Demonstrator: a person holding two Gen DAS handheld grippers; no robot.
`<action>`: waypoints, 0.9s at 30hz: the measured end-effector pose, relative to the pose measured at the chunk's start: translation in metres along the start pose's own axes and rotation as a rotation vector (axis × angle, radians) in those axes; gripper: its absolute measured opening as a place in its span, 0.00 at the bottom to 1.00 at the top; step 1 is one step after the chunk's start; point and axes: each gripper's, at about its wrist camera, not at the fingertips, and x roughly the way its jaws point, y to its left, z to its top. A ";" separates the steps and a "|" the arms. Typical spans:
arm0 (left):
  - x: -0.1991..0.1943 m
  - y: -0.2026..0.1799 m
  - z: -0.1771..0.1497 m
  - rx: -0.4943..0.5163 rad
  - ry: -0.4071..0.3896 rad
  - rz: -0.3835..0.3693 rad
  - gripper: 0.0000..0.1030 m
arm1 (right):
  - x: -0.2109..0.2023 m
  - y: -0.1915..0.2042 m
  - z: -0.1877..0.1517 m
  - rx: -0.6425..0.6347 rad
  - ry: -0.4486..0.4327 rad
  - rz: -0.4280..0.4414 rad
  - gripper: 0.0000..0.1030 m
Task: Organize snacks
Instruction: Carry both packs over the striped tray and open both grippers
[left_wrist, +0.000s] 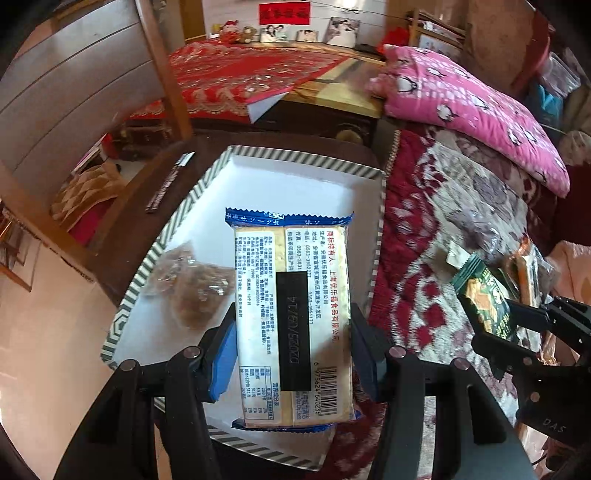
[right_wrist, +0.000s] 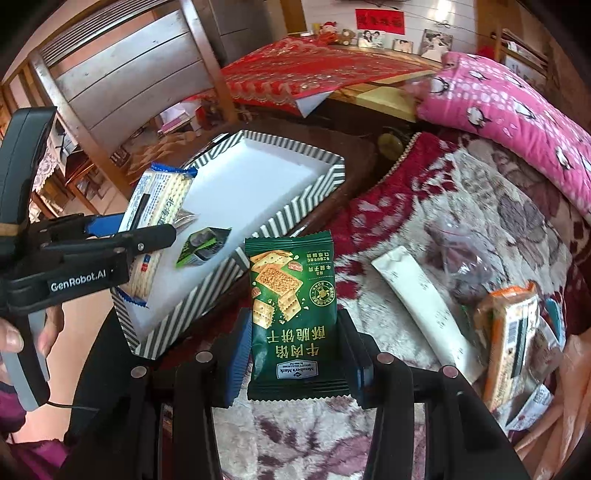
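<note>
My left gripper (left_wrist: 293, 350) is shut on a blue-edged soda cracker pack (left_wrist: 291, 314) and holds it over the white inside of a striped tray (left_wrist: 295, 157). A clear bag of brown snacks (left_wrist: 192, 284) lies in the tray to its left. My right gripper (right_wrist: 293, 354) is shut on a green cracker packet (right_wrist: 291, 314), held above the blanket just right of the tray (right_wrist: 325, 177). In the right wrist view the left gripper (right_wrist: 122, 240) with its cracker pack (right_wrist: 155, 221) hangs over the tray, where a small green packet (right_wrist: 203, 245) lies.
On the patterned blanket (right_wrist: 406, 206) to the right lie a white sachet (right_wrist: 428, 306), a clear bag (right_wrist: 461, 254) and an orange cracker pack (right_wrist: 513, 339). A pink pillow (right_wrist: 517, 110) lies beyond. The tray sits on a dark table (left_wrist: 147, 192) with a wooden chair (left_wrist: 162, 66) behind.
</note>
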 end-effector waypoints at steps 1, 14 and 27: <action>0.000 0.004 0.000 -0.006 0.000 0.004 0.52 | 0.001 0.001 0.001 -0.001 0.001 0.003 0.47; 0.005 0.035 0.003 -0.059 0.005 0.032 0.52 | 0.017 0.030 0.023 -0.061 0.016 0.032 0.47; 0.012 0.052 0.017 -0.085 0.001 0.033 0.52 | 0.033 0.050 0.048 -0.095 0.018 0.054 0.47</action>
